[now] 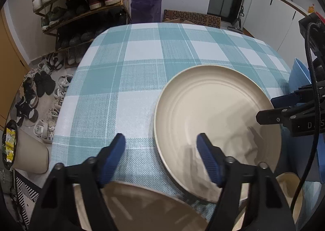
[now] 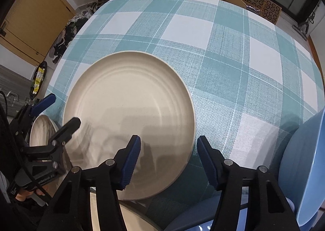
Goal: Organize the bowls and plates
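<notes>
1. here, the cream plate (image 1: 217,129) is round and matte, with faint concentric ridges inside a low raised rim; it lies flat on the teal-and-white checked tablecloth (image 1: 126,72), toward the near edge of the table.
2. the left gripper (image 1: 161,145) stands with its jaws parted, one blue-padded finger over the cloth and the other over the plate's inner surface, so the plate's near-left rim runs between them (whether either pad touches the rim i cannot tell; nothing looks gripped).
3. the right gripper (image 2: 168,147) is likewise unclenched, straddling the plate's near-right rim: its left finger hangs above the plate, its right finger above the cloth.
4. each gripper shows in the other's view, at opposite sides of the same plate.
5. a second cream dish (image 1: 142,206) sits just below the left gripper, close to the plate; its surface is blurred.
6. a light blue bowl (image 2: 304,170) stands at the right edge of the table, near the right gripper, apart from the plate.
7. beyond the table are a shoe rack (image 1: 81,5) full of trainers, loose shoes on the floor, a purple bag (image 1: 146,1) and a patterned cardboard box (image 1: 195,17).
</notes>
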The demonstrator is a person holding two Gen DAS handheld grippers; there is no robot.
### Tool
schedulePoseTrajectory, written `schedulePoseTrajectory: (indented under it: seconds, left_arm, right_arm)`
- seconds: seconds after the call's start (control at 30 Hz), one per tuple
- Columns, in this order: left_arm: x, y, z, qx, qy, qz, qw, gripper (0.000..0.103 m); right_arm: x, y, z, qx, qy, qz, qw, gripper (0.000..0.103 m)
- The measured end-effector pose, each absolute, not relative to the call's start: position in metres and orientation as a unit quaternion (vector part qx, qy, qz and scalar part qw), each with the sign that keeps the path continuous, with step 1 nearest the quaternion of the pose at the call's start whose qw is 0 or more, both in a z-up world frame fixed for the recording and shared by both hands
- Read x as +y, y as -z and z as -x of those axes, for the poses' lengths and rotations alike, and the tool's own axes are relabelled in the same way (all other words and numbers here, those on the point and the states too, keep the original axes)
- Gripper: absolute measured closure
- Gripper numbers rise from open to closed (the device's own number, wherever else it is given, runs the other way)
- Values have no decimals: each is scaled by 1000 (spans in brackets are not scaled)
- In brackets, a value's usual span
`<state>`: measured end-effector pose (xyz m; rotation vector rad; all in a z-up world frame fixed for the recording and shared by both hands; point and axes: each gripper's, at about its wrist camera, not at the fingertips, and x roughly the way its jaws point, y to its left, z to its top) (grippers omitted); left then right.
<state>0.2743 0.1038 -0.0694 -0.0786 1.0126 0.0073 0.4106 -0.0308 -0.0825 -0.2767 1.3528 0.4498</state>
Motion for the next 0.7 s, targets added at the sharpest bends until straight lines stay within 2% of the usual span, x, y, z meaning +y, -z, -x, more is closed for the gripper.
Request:
schedulePoseTrajectory:
  seconds: [0.13,0.2,0.3,0.4,0.57,0.7]
  left_arm:
    - [103,73,-274,491,5,43,870,51]
    - [102,74,-273,491,10,45,870,62]
    - [100,73,-272,490,22,48,870,75]
    - [97,72,-271,489,15,34,872,78]
    - [100,70,-269,484,14,38,874,84]
    - [101,67,-267,478,13,39,877,85]
  right_arm:
    - [-29,85,-411,619,-200,136,747,51]
    - [-28,85,-411,617,-197,143,748,54]
    - [-29,85,-411,614,-192,148,751,63]
    - [-32,84,-411,610,-187,152,755,73]
    - [-36,82,-410,603,-180,152,762,82]
    - [-38,79,-409,597,-180,150,767,85]
